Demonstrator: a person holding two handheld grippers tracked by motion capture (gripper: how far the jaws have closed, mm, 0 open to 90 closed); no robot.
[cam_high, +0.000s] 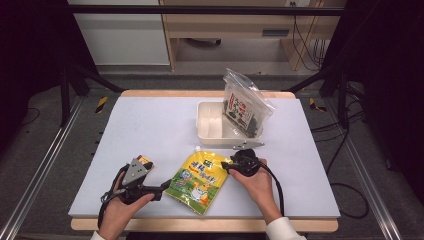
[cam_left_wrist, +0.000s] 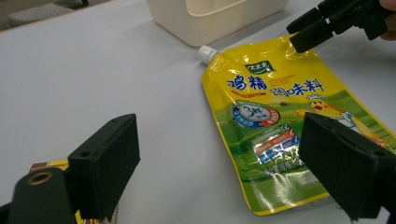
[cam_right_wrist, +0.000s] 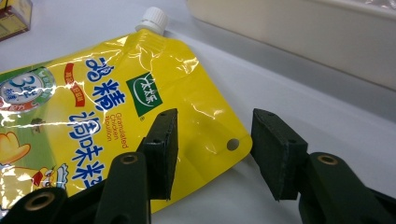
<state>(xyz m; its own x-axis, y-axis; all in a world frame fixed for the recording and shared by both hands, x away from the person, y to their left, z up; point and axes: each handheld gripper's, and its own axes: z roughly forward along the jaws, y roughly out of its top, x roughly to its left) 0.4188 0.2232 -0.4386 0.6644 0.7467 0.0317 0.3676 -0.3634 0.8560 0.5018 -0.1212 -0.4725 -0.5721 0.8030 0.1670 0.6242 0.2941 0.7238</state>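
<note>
The right claw stands released, its jaws straddling the punched corner of the flat yellow-and-green spouted plastic seasoning pouch without pressing it; the pouch lies on the pale grey worktop. The left claw is also released, the pouch's lower end just ahead of its jaws. Beyond the right claw stands a white rectangular plastic tub, a clear seaweed bag leaning in it.
</note>
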